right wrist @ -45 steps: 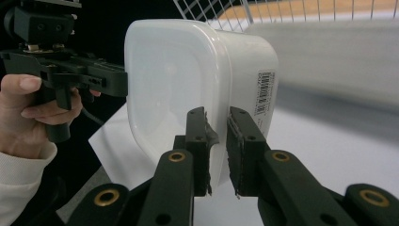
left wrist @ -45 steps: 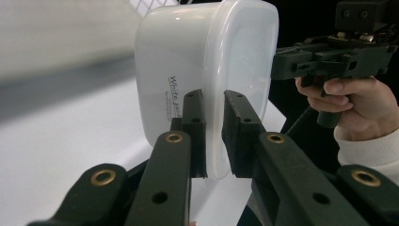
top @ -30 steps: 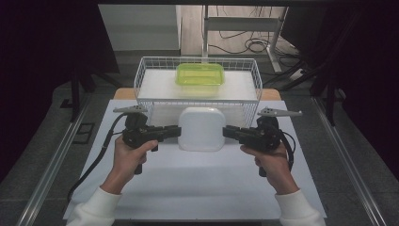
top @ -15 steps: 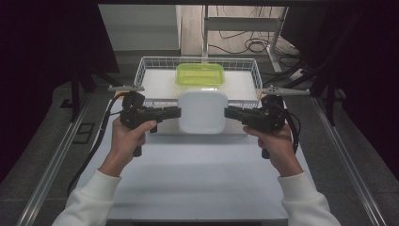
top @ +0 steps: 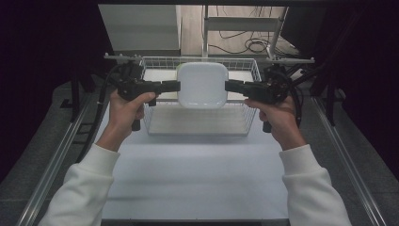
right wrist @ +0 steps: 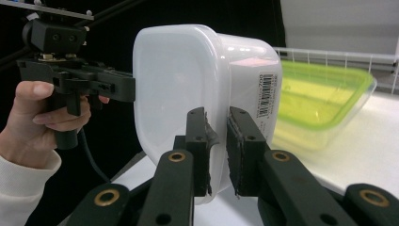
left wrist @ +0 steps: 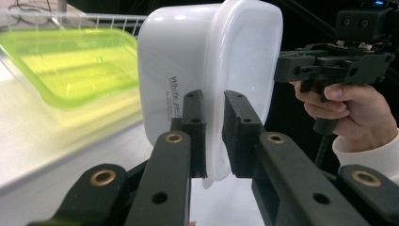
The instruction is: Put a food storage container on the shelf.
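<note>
**White container held aloft over wire basket**

I have the white container (top: 203, 85) clear of the table, gripped at both ends and hanging above the far part of the wire basket (top: 197, 125). My left gripper (top: 175, 86) pinches its left rim, jaws drawn narrow on the thin lip; the left gripper view (left wrist: 214, 136) shows the pads (left wrist: 194, 123) pressed to either side of that edge. My right gripper (top: 229, 86) does the same on the right rim, jaws clamped close on the plastic (right wrist: 217, 141). A green container (left wrist: 70, 61) lies on the basket floor just beyond and below the white one. The basket stands at the far end of the white tabletop (top: 197, 174).
</note>
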A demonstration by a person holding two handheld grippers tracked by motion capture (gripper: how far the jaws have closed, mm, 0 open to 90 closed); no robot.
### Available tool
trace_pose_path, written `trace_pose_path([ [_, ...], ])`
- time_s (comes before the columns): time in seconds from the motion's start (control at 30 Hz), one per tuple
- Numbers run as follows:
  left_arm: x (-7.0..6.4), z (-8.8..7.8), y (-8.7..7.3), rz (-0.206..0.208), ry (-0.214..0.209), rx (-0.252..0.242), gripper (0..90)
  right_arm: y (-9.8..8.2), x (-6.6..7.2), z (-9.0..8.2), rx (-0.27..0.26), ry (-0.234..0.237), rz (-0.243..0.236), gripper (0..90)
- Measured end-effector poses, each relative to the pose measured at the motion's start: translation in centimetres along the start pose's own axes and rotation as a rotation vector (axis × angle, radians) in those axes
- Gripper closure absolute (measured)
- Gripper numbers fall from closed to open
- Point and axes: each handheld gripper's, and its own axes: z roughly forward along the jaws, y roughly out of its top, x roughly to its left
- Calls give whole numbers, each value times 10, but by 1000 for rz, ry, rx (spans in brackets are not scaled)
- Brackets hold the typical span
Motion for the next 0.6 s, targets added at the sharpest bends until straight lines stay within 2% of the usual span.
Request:
trace_pose_path([
  [0.27,8,2,17,3,8,3,799,16,-8,7,0,6,6,793],
  [0.4,18,5,27,-22,-3,14,799,23,-15,12,-2,9,26,792],
  [0.6,31,15,41,-37,-9,30,799,34,-29,21,13,-3,57,792],
])
